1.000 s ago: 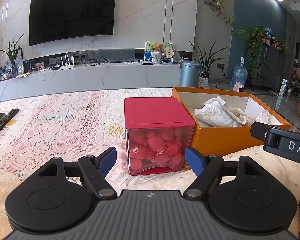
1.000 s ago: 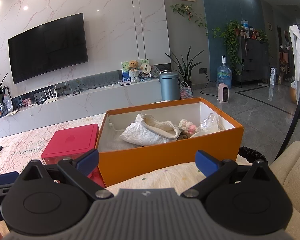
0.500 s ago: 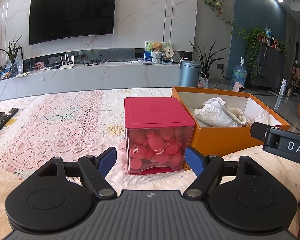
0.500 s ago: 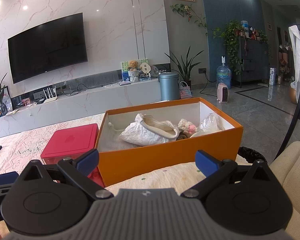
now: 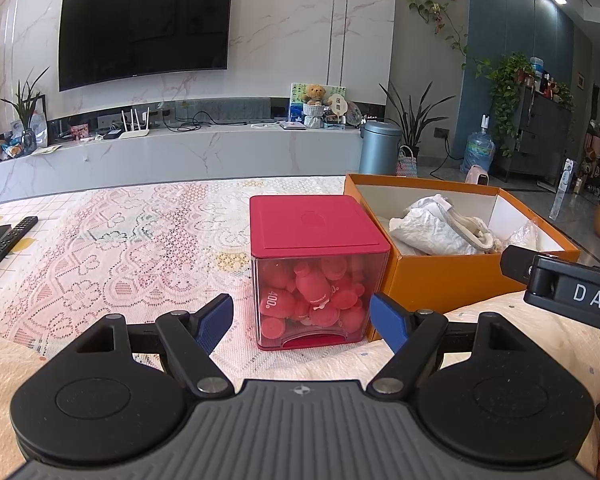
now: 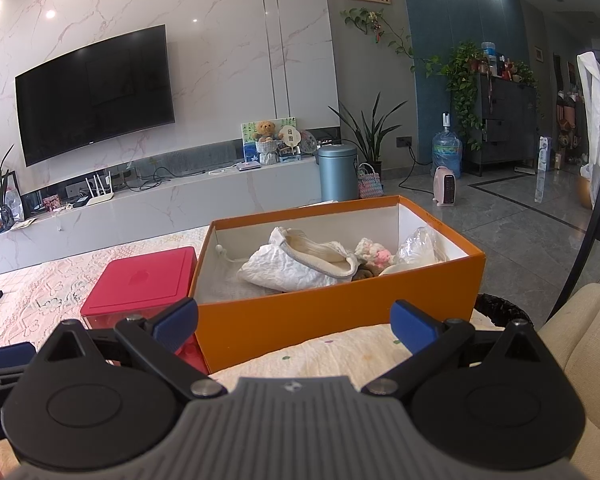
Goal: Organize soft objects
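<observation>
An open orange box (image 6: 340, 312) stands on the lace-covered table and holds a white drawstring bag (image 6: 300, 264), a small pink and white knitted toy (image 6: 374, 254) and a clear plastic bag (image 6: 420, 246). It also shows in the left wrist view (image 5: 452, 276) with the white bag (image 5: 432, 224). A clear cube with a red lid (image 5: 318, 224), full of red soft pieces (image 5: 312, 300), stands just left of the box. My left gripper (image 5: 304, 320) is open and empty, just in front of the cube. My right gripper (image 6: 294, 322) is open and empty, in front of the box.
A TV remote (image 5: 8, 240) lies at the table's left edge. A cream cloth (image 6: 340, 356) covers the near table edge. A black bin (image 6: 500, 312) and a cream seat (image 6: 580, 340) are at the right. A TV console stands behind.
</observation>
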`<action>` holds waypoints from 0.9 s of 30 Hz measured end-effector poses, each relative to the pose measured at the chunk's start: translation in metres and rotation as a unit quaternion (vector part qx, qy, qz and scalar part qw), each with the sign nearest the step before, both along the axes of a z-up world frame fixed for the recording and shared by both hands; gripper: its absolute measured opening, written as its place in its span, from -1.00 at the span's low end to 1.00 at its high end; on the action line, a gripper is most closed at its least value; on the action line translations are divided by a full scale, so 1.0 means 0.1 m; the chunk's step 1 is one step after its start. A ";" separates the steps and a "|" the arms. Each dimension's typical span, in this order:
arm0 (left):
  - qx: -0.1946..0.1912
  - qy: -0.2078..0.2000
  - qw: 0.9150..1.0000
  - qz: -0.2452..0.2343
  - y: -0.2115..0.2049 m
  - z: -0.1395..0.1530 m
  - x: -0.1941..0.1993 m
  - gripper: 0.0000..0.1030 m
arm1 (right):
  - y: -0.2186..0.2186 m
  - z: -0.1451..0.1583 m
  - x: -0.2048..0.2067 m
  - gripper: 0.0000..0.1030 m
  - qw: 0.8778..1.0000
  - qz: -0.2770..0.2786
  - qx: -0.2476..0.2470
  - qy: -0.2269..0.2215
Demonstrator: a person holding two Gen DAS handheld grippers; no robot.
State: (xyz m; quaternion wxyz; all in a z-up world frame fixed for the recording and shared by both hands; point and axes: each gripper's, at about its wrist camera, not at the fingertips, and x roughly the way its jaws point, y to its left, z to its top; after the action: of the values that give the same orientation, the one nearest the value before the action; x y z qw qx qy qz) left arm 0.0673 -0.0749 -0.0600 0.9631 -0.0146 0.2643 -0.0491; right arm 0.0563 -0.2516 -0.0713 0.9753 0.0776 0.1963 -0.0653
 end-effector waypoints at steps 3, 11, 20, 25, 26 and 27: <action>0.001 0.000 1.000 0.001 0.00 0.00 0.00 0.77 | 0.00 0.00 0.00 0.95 1.000 0.000 0.000 0.000; 0.004 -0.001 1.000 0.002 0.01 0.01 -0.02 0.77 | -0.01 0.00 0.00 0.95 1.000 -0.001 0.000 0.000; 0.005 -0.001 1.000 0.004 0.01 0.01 0.00 0.77 | -0.01 0.00 0.00 0.95 1.000 0.000 0.000 0.001; 0.005 -0.001 1.000 0.004 0.01 0.01 0.00 0.77 | -0.01 0.00 -0.01 0.95 1.000 0.000 0.000 0.001; 0.005 -0.001 1.000 0.004 0.01 0.01 0.00 0.77 | -0.01 0.00 -0.01 0.95 1.000 0.000 0.000 0.001; 0.005 -0.001 1.000 0.004 0.01 0.01 0.00 0.77 | -0.01 0.00 -0.01 0.95 1.000 0.000 0.000 0.001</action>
State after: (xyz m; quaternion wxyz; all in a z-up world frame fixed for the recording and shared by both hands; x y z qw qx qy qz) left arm 0.0672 -0.0743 -0.0589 0.9637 -0.0105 0.2633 -0.0441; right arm 0.0557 -0.2523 -0.0710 0.9750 0.0775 0.1974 -0.0658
